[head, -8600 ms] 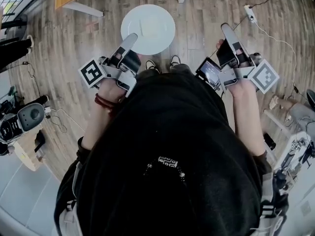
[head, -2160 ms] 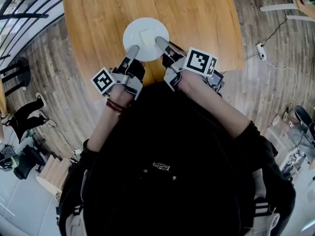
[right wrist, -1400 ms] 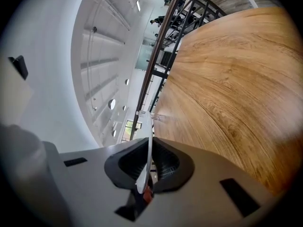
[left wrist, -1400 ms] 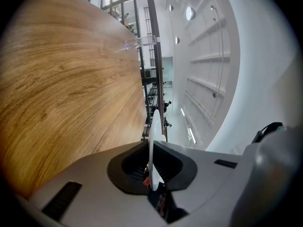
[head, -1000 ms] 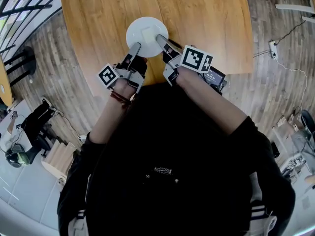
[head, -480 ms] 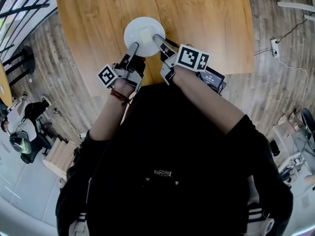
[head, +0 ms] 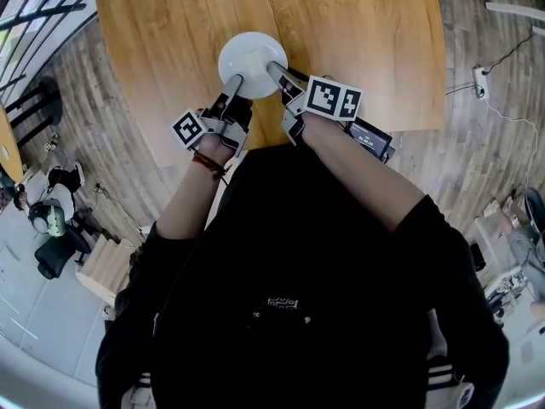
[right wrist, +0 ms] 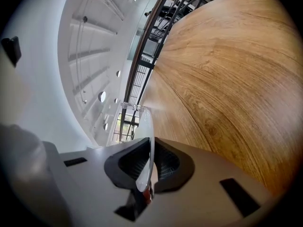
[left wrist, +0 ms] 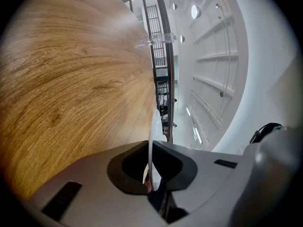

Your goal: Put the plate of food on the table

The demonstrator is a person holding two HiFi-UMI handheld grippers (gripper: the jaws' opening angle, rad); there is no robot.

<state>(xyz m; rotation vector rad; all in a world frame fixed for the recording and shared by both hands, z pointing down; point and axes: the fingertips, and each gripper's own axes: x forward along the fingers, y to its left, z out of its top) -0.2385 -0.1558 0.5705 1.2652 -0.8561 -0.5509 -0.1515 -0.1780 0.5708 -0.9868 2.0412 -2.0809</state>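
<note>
Plate [head: 237, 48], white, carrying a pale piece of food [head: 255, 59], over the wooden worktop [head: 358, 41] near its front edge; left tongs [head: 232, 83] and right tongs [head: 277, 69] each clamp its near rim, jaws narrow.

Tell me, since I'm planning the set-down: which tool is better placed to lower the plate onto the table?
Right, marginally, though neither alone. The left tool and right tool both clamp the near rim of the white plate over the wooden table; the right reaches farther along the rim.
</note>
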